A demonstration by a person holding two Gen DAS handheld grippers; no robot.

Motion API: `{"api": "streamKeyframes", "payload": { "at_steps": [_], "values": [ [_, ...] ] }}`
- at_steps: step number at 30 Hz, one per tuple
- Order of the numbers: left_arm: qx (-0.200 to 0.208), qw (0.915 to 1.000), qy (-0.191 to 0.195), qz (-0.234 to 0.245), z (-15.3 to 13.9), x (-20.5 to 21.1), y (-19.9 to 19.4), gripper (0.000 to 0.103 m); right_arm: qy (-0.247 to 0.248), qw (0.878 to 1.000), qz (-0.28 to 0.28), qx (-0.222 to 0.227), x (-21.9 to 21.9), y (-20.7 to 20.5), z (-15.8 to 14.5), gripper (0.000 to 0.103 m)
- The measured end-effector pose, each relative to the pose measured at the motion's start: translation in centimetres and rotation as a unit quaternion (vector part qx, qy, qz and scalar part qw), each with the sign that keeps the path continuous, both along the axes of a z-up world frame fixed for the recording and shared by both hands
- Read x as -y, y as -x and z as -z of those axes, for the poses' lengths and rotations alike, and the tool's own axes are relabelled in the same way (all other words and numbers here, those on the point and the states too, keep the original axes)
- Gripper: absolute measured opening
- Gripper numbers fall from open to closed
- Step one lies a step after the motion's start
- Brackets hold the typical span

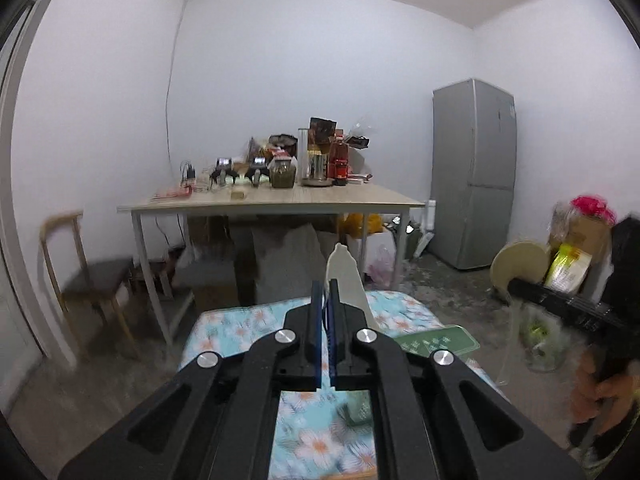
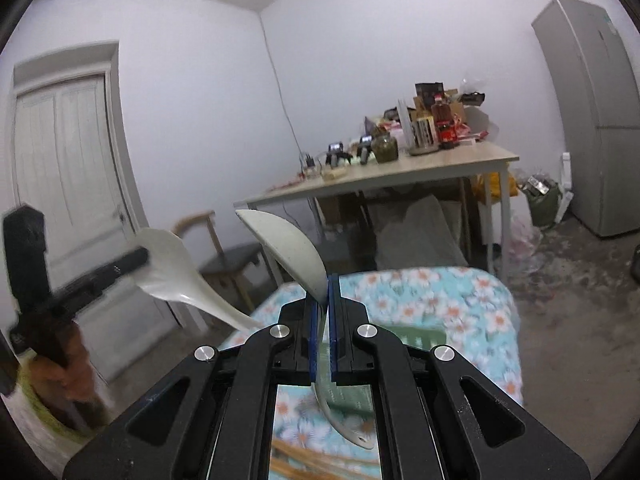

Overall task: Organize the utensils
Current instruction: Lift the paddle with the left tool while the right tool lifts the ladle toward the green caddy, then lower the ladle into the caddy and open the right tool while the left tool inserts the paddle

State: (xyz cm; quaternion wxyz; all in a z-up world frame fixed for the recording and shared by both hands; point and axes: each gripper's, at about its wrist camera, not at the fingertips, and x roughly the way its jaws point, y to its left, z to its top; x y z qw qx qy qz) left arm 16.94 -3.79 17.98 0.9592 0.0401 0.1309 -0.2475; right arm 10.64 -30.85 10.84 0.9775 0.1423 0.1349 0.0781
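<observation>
Between the blue pads of the right gripper [image 2: 325, 312] sits a pale grey-white plastic soup spoon [image 2: 286, 246], pinched edge-on where bowl meets handle: the bowl rises up and to the left above the jaws, and the handle, with a hanging hole at its end, drops below them over the floral cloth. The jaws are closed on it, with only the thickness of the spoon between the pads.

Off to the left in that view, the left gripper [image 2: 136, 260] carries a second white plastic spoon [image 2: 176, 276], its bowl at the fingers and its handle trailing down to the right. From the left wrist camera the same jaws [image 1: 325, 304] are pressed together on that spoon [image 1: 346, 280], which stands up just right of the pads.

Both spoons hang in the air above a low surface covered in a turquoise flowered cloth [image 2: 460, 304], where a green patterned tray or box [image 1: 436, 342] lies; the pictures are too blurred to say which.

With each hand apparently carrying a spoon to its place, keep both grips firm, since thin glossy plastic held on edge could pivot. Level the wrists before lowering, bring the spoons down one at a time, and align bowls the same way so they nest.
</observation>
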Motion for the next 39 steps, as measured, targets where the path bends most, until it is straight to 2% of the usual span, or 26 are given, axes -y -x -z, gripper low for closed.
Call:
{"api": "streamKeyframes", "payload": {
  "at_steps": [5,7,10,17,21,27,31,39],
  "values": [
    [0.012,0.9982,-0.059,0.001,1.6,4.2,-3.9,0.001,-0.062,0.998,-0.025,0.015,3.2,-3.5,0.2,0.003],
    [0.002,0.9973,-0.074,0.002,2.4,5.3,-5.4,0.001,-0.087,0.996,-0.032,0.020,4.3,-5.1,0.5,0.003],
    [-0.009,0.9960,-0.089,0.004,3.8,6.3,-6.9,0.001,-0.105,0.994,-0.033,0.022,5.3,-6.7,0.8,0.003],
    [-0.024,0.9933,-0.112,0.008,6.4,8.0,-8.5,0.001,-0.109,0.994,-0.018,0.022,6.1,-8.1,2.1,0.003],
    [-0.040,0.9926,-0.114,0.014,7.6,8.6,-8.5,0.001,-0.114,0.993,-0.007,0.011,6.9,-8.5,3.4,0.003],
    [-0.046,0.9927,-0.110,0.021,7.8,8.6,-8.4,0.001,-0.123,0.992,-0.002,-0.008,7.3,-8.6,5.5,0.003],
    [-0.069,0.9908,-0.114,0.021,9.0,8.7,-8.8,0.001,-0.129,0.991,0.000,-0.021,7.3,-8.5,6.6,0.003],
    [-0.069,0.9929,-0.097,0.014,8.2,7.9,-8.3,0.001,-0.135,0.990,0.009,-0.034,7.7,-8.1,7.8,0.003]
  ]
}}
